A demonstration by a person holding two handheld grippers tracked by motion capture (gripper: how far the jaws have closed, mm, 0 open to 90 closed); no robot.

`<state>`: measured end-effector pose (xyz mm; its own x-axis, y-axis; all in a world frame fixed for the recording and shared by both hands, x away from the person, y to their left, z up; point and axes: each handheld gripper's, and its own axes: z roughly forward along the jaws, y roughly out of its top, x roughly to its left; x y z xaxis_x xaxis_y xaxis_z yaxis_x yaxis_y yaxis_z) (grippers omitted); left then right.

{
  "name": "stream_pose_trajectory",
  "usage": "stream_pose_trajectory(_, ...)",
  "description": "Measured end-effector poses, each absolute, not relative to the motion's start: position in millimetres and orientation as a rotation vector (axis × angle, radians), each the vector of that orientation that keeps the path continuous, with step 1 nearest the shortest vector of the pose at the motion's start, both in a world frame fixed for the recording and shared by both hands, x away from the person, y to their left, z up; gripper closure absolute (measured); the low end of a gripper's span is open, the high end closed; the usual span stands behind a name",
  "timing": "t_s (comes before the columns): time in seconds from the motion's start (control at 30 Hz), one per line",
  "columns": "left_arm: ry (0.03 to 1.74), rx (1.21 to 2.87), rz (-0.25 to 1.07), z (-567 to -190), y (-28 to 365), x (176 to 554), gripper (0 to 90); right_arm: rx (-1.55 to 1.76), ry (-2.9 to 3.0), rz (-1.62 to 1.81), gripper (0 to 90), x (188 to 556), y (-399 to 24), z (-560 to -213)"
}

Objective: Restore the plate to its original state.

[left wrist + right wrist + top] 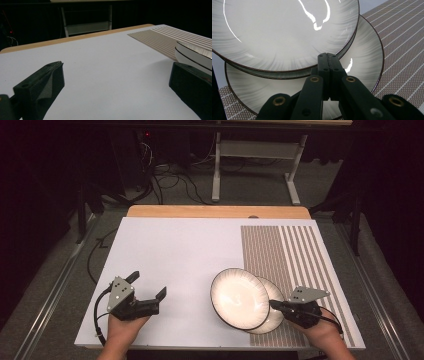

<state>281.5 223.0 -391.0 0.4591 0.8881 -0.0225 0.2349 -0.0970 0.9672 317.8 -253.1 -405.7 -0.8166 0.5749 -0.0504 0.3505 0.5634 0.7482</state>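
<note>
Two white plates with grey streaked, dark-edged rims lie stacked at the near right. The upper plate (239, 297) (282, 32) tilts, overlapping the lower plate (270, 324) (364, 50), which rests on the striped mat (295, 250). My right gripper (274, 304) (328, 56) is shut, its tips together at the near rim of the upper plate and over the lower plate; nothing shows between the jaws. My left gripper (147, 285) (115, 82) rests open on the white board (175, 255), jaws wide with nothing between them. The stacked plates (197, 53) sit off to its right.
A wooden table edge (215, 211) runs along the far side of the white board. Beyond it, cables (170, 182) and a metal stand (216, 175) are on the floor. The striped mat (162, 40) covers the board's right part.
</note>
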Motion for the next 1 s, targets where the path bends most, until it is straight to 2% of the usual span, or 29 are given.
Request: stream_pose_trajectory(1.0, 1.006, 1.605, 0.742, -391.6, 224.7, 282.0, 0.5, 0.780, 2.505, 1.114, 90.0, 318.4, -256.3, -404.5)
